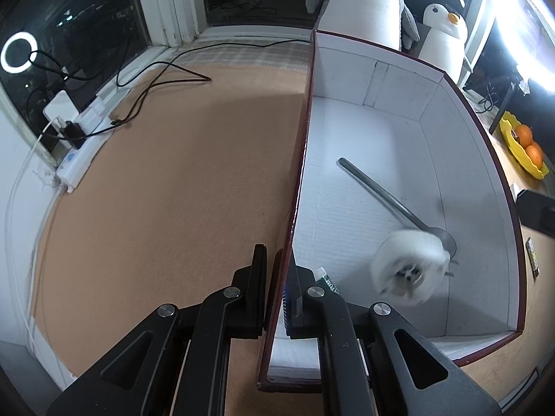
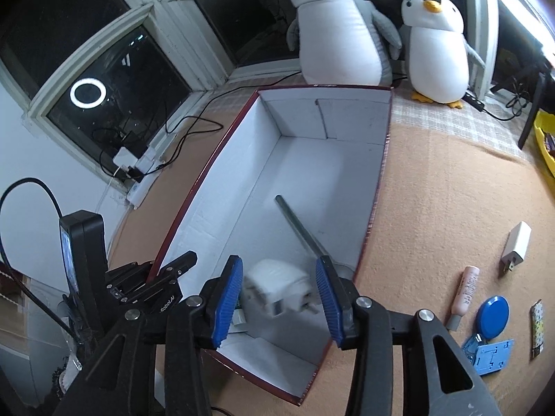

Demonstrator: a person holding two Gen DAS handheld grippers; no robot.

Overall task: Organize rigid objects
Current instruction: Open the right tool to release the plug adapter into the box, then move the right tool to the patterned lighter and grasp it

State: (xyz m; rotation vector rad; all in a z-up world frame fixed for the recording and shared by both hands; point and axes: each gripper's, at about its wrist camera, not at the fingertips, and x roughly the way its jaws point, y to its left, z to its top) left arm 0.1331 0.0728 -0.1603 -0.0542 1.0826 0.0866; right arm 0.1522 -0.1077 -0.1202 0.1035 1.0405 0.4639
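Observation:
A white-lined cardboard box (image 1: pixel 364 128) with a dark red rim stands on the tan mat. My left gripper (image 1: pixel 277 256) is shut on the box's left wall, one finger outside and one inside. A long metal spoon (image 1: pixel 374 187) lies on the box floor. A white plug-like object (image 1: pixel 409 267), blurred, is low inside the box. In the right wrist view my right gripper (image 2: pixel 279 260) hangs over the near end of the box (image 2: pixel 312 118), open, its blue pads (image 2: pixel 229 294) clear of the blurred white object (image 2: pixel 277 287) below them. The left gripper (image 2: pixel 166 270) shows there on the wall.
On the mat right of the box lie a white charger (image 2: pixel 517 246), a pink tube (image 2: pixel 464 294), a blue round case (image 2: pixel 492 312), a blue card (image 2: pixel 489 353) and a lighter (image 2: pixel 537 329). Two plush penguins (image 2: pixel 340 34) stand behind the box. A power strip (image 1: pixel 79 152) lies at the left.

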